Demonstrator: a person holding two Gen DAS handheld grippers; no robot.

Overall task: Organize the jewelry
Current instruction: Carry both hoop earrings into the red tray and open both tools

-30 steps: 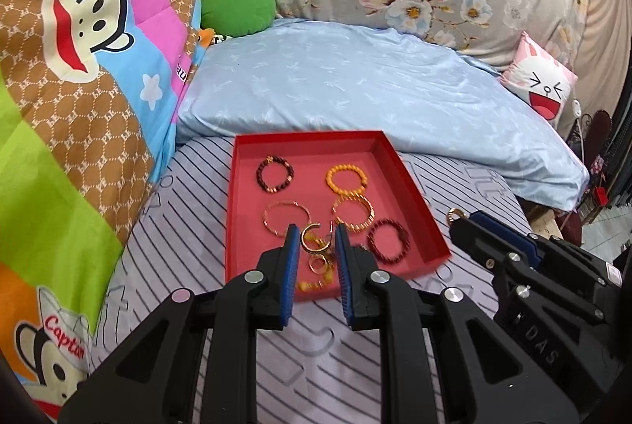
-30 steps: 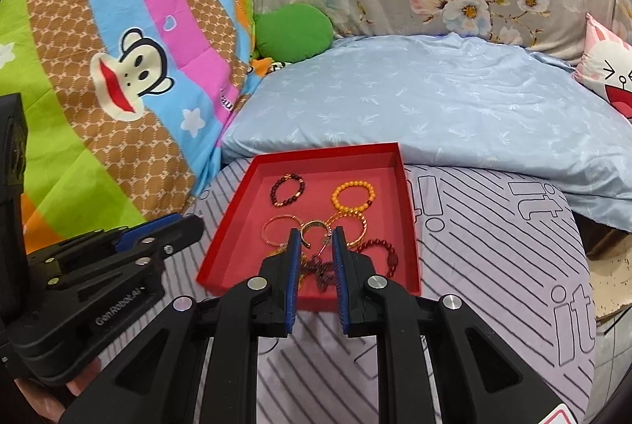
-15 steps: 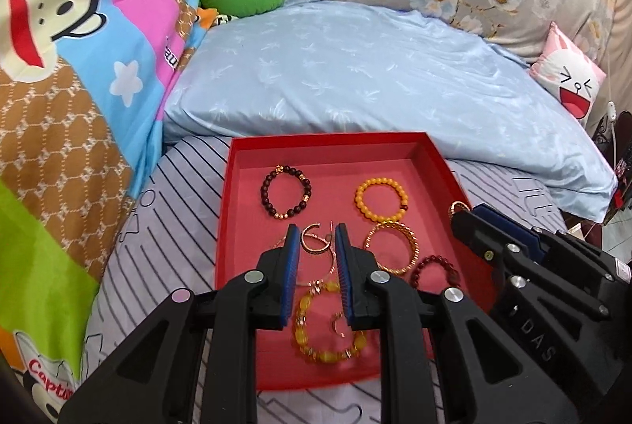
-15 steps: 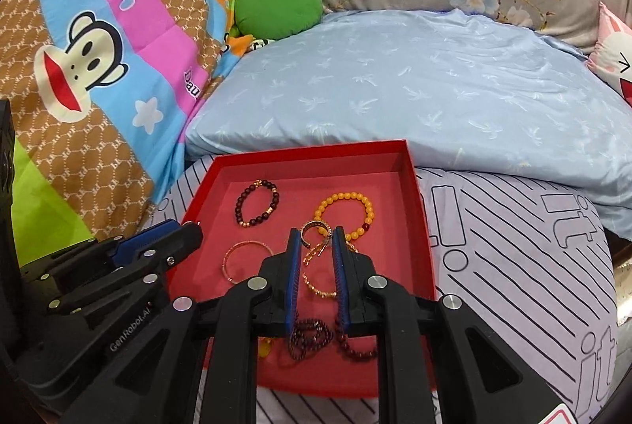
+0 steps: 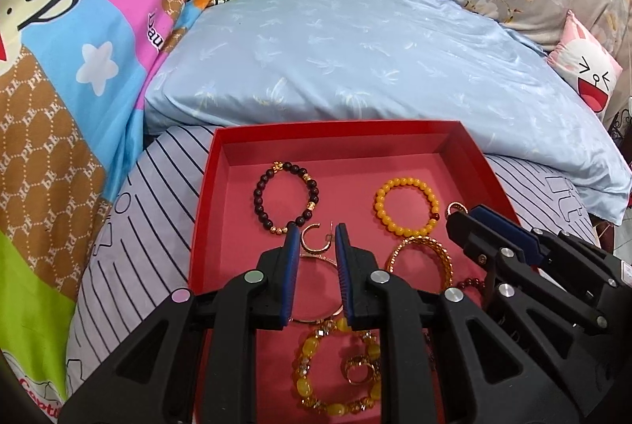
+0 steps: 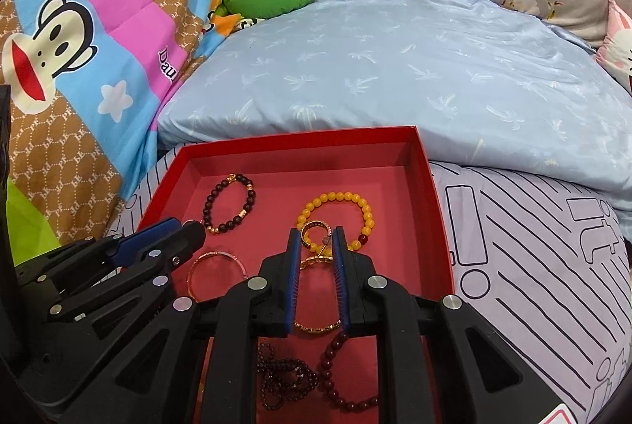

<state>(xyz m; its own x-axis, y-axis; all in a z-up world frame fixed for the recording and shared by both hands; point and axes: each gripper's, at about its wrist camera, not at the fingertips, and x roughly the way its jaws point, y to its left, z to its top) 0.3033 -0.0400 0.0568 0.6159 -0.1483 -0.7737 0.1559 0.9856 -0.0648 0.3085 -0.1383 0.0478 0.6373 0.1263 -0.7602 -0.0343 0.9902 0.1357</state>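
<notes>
Left wrist view shows my left claw [image 5: 316, 232] parted and empty above the gold hoop earring [image 5: 314, 241] mid-way in the red tray [image 5: 205, 195]; I judge lowering and pinching comes next.

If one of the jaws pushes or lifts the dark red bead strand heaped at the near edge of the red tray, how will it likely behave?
The dark red bead strand lies in tangled loops, so it is probably floppy and would drape, not hold shape. Its beads look small, so it is likely light and may slip from a loose pinch. Pushed, it would probably bunch or drag across the red tray rather than roll.
</notes>
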